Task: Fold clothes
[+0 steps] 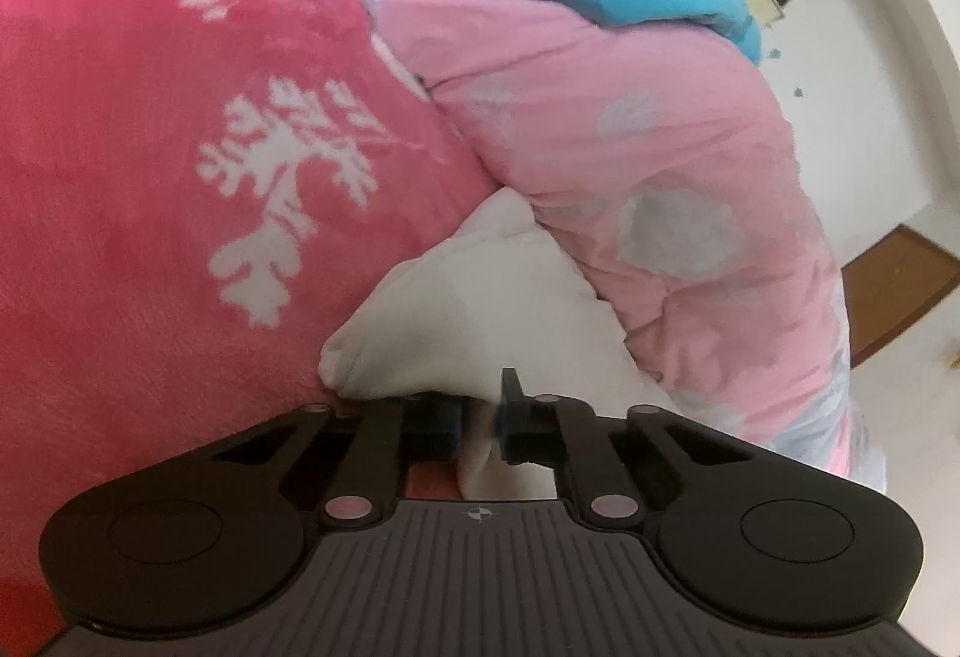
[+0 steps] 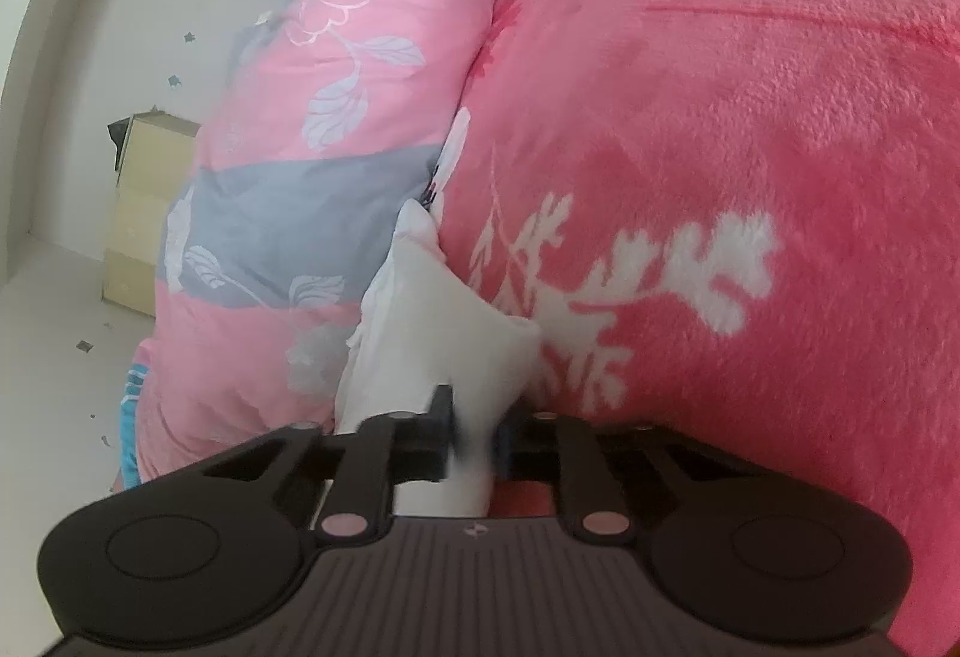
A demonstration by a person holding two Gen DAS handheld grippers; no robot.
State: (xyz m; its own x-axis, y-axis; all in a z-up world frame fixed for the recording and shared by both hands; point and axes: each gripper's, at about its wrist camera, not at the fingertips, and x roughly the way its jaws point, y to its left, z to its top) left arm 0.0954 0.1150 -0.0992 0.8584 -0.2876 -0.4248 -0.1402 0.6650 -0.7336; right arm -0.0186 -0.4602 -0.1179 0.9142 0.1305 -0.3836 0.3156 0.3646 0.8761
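Left gripper (image 1: 477,426) and right gripper (image 2: 474,432) each clench the white cloth (image 1: 474,309), stretched lengthwise between blanket (image 1: 150,147) and quilt (image 1: 660,165).

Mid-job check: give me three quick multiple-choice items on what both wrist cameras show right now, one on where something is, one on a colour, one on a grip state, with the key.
1. Where does the white garment lie?
A. Between the red blanket and the pink quilt
B. On the floor
C. On the cardboard box

2. What colour is the leaf pattern on the red blanket?
A. Blue
B. White
C. Black

3. What is the state of the left gripper and the right gripper?
A. Both open, apart from the cloth
B. Only the left holds cloth
C. Each shut on the white garment

Key:
1 A, since the white cloth sits in the seam where blanket and quilt meet, in both views.
2 B, since the branching leaf print shows white on red.
3 C, since white cloth is pinched between the fingers in each wrist view.
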